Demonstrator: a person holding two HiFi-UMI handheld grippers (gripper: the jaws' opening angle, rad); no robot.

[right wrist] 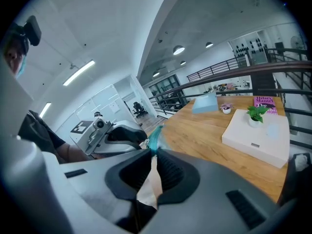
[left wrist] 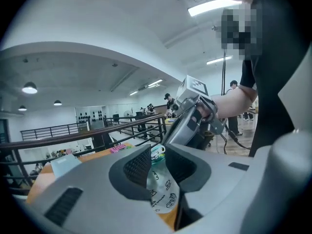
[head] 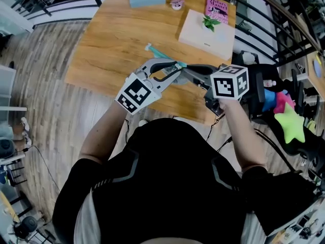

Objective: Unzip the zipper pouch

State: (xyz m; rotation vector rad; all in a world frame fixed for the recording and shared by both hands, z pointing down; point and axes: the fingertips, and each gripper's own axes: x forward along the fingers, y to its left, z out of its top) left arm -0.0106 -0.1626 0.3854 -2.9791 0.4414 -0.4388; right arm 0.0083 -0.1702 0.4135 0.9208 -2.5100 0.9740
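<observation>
The zipper pouch (left wrist: 164, 193) hangs clamped between left tool (left wrist: 157, 168) and right tool (right wrist: 152, 168).

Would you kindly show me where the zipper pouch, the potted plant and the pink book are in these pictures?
pouch (left wrist: 163, 190): left gripper view, on its printed side.
plant (right wrist: 256, 112): right gripper view, on its leaves.
book (head: 217, 9): head view, on its pink cover.

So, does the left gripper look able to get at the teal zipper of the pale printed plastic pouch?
Probably yes: the left gripper pinches the pale printed plastic pouch by its teal zipper, the right gripper holds another edge, and nothing intervenes.
</observation>
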